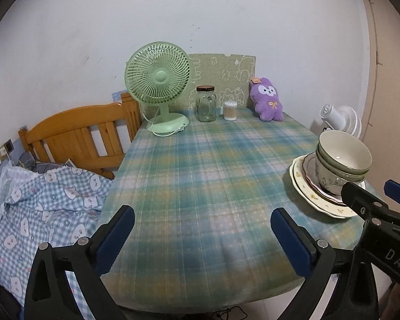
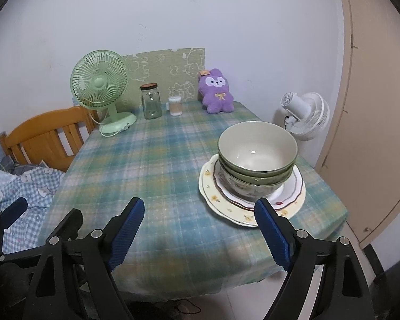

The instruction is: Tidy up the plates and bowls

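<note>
A stack of green-rimmed bowls (image 2: pixel 257 157) sits on stacked floral plates (image 2: pixel 213 200) at the table's right front; the bowls (image 1: pixel 342 157) and plates (image 1: pixel 306 194) also show in the left wrist view. My right gripper (image 2: pixel 200 214) is open and empty, above the table's front edge, its right finger just in front of the plates. It also shows in the left wrist view (image 1: pixel 370 192). My left gripper (image 1: pixel 202 222) is open and empty over the front of the checked tablecloth (image 1: pixel 200 173), left of the stack. It also shows in the right wrist view (image 2: pixel 13 214).
At the table's back stand a green desk fan (image 1: pixel 157 80), a glass jar (image 1: pixel 206 104), a cotton-swab tub (image 1: pixel 230 110) and a purple plush (image 1: pixel 266 98). A wooden bed headboard (image 1: pixel 80 133) and bedding (image 1: pixel 40 200) lie left. A white fan (image 2: pixel 306 114) stands right.
</note>
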`<act>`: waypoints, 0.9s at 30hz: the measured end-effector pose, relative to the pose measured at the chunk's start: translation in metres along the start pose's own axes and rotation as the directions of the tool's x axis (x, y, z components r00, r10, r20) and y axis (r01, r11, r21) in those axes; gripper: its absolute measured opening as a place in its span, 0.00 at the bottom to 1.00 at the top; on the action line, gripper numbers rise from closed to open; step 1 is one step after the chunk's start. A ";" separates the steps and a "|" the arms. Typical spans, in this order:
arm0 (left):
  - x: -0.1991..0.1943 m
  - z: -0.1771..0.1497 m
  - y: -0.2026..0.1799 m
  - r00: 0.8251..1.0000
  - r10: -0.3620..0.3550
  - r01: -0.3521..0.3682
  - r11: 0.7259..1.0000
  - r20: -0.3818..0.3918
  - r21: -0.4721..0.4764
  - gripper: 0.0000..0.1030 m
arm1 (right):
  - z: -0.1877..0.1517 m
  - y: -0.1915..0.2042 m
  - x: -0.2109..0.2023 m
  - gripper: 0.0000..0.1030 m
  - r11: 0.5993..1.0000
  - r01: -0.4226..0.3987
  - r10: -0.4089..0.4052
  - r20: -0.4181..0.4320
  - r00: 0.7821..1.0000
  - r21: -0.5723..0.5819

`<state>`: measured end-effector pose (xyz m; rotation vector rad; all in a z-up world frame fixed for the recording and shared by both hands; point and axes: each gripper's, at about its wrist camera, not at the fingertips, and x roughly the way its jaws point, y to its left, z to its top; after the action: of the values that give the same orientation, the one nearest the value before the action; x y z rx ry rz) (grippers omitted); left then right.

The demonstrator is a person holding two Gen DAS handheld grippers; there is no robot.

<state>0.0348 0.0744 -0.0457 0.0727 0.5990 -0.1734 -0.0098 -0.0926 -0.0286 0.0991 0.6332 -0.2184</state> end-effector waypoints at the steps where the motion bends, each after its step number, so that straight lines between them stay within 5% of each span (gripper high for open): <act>1: -0.002 0.000 0.000 1.000 0.000 0.000 1.000 0.002 -0.005 1.00 | 0.001 -0.001 -0.002 0.84 1.000 -0.001 0.001 0.002 1.000 -0.001; 27: -0.019 -0.004 0.000 0.998 0.049 -0.048 0.998 0.027 -0.033 1.00 | -0.002 -0.010 -0.011 0.87 1.000 -0.026 0.026 0.030 0.999 0.015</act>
<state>0.0174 0.0779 -0.0389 0.0537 0.5712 -0.1180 -0.0220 -0.0998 -0.0233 0.1186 0.5999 -0.1994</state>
